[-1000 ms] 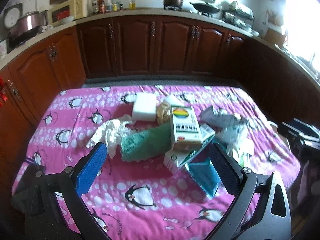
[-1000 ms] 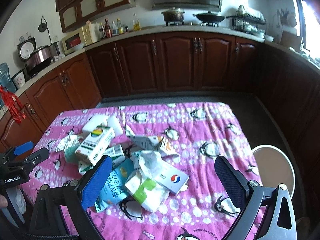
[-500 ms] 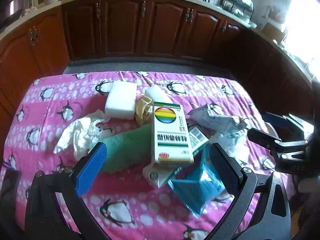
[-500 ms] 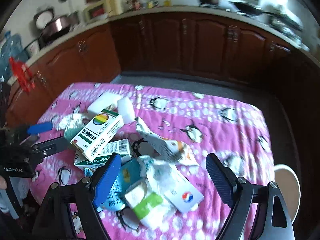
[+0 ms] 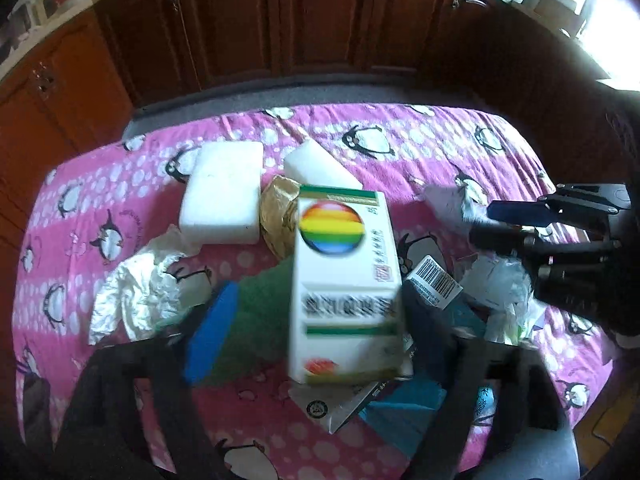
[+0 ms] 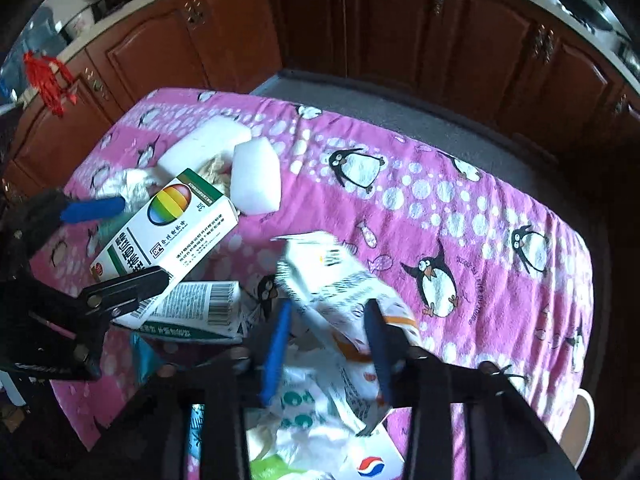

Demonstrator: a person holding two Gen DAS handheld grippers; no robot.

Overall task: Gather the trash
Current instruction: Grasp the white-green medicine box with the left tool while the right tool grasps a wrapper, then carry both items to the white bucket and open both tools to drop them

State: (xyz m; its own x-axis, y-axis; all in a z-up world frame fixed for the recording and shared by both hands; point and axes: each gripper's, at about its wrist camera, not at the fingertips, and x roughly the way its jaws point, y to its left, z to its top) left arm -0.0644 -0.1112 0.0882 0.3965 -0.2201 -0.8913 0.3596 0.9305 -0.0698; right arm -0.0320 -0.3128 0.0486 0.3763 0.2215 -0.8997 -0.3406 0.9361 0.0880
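Two claws straddle trash: my left gripper (image 5: 316,336), spread, flanks the rainbow box (image 5: 344,280) lying lengthwise between its fingers; my right gripper (image 6: 328,344) narrows around the crumpled carton (image 6: 332,280).

1. We see a pink tablecloth (image 6: 460,184) with black-and-white penguins and white dots.
2. We see a white box (image 5: 344,280) with a rainbow circle and green stripes.
3. We see two white foam blocks (image 5: 222,196).
4. We see dark brown cabinets (image 5: 320,16).
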